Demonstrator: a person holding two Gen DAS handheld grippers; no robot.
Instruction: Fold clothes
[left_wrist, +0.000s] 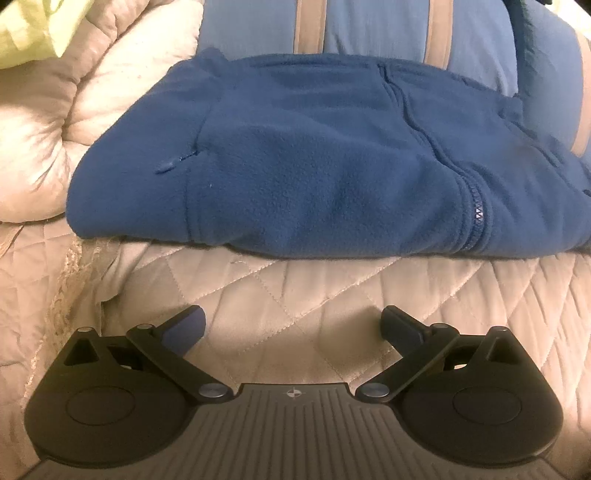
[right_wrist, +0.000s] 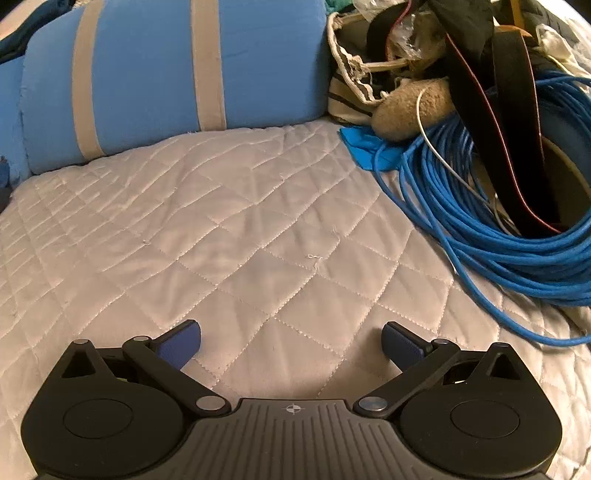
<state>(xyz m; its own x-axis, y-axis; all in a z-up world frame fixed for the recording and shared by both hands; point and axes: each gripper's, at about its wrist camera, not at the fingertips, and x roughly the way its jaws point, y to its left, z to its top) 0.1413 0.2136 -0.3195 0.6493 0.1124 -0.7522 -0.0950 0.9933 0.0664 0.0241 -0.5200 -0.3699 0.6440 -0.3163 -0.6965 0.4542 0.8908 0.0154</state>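
A dark blue fleece jacket (left_wrist: 314, 155) lies folded on the quilted beige bedspread (left_wrist: 295, 288), its front zip (left_wrist: 478, 214) toward the right and a pocket zip pull on the left. My left gripper (left_wrist: 293, 325) hovers just short of the jacket's near edge, jaws wide open with nothing between them. In the right wrist view my right gripper (right_wrist: 291, 339) is also wide open and empty over bare quilt (right_wrist: 240, 229). The jacket does not show in that view.
A light blue cushion with beige stripes (left_wrist: 369, 26) (right_wrist: 166, 66) lies behind the jacket. A cream duvet (left_wrist: 55, 122) and a yellow-green cloth (left_wrist: 33, 29) sit at the left. A coil of blue cable (right_wrist: 498, 240), a striped bag (right_wrist: 351, 85) and dark straps crowd the right.
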